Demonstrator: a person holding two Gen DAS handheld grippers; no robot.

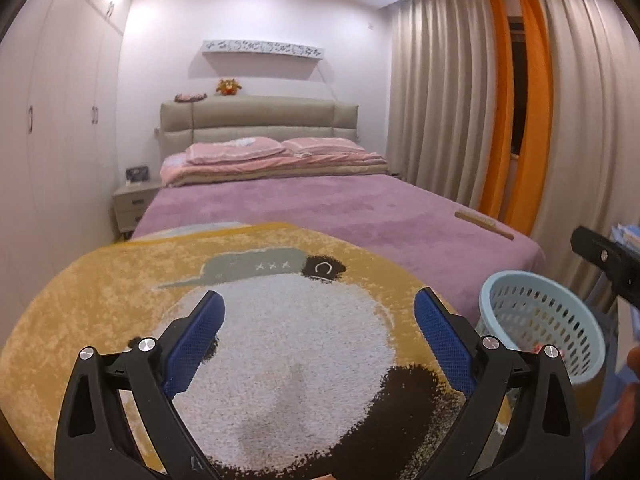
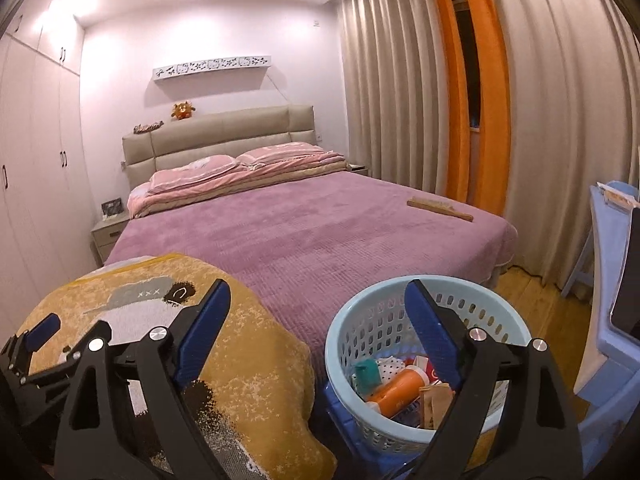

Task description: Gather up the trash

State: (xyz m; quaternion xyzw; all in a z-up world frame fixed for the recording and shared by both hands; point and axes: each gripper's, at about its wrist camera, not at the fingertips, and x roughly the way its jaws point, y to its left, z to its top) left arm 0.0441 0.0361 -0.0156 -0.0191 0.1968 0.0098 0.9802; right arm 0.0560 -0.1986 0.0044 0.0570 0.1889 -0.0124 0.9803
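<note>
A light blue perforated basket (image 2: 352, 344) stands at the foot of the bed on a blue stool; it holds trash, among it an orange bottle (image 2: 400, 394), a teal item (image 2: 366, 374) and brown paper packets (image 2: 434, 402). The basket also shows in the left wrist view (image 1: 560, 312). My right gripper (image 2: 316, 300) is open and empty, hovering above the basket's left rim. My left gripper (image 1: 318, 312) is open and empty above a yellow cartoon rug (image 1: 120, 280) draped over the bed's foot. The left gripper also shows at the left edge of the right wrist view (image 2: 44, 330).
A purple bedspread (image 2: 312, 232) covers the bed, with a wooden brush (image 2: 440, 209) near its right edge. Pink pillows lie at the headboard. A blue plastic chair (image 2: 612, 264) stands right of the basket. Wardrobes line the left wall, curtains (image 2: 400, 100) the right.
</note>
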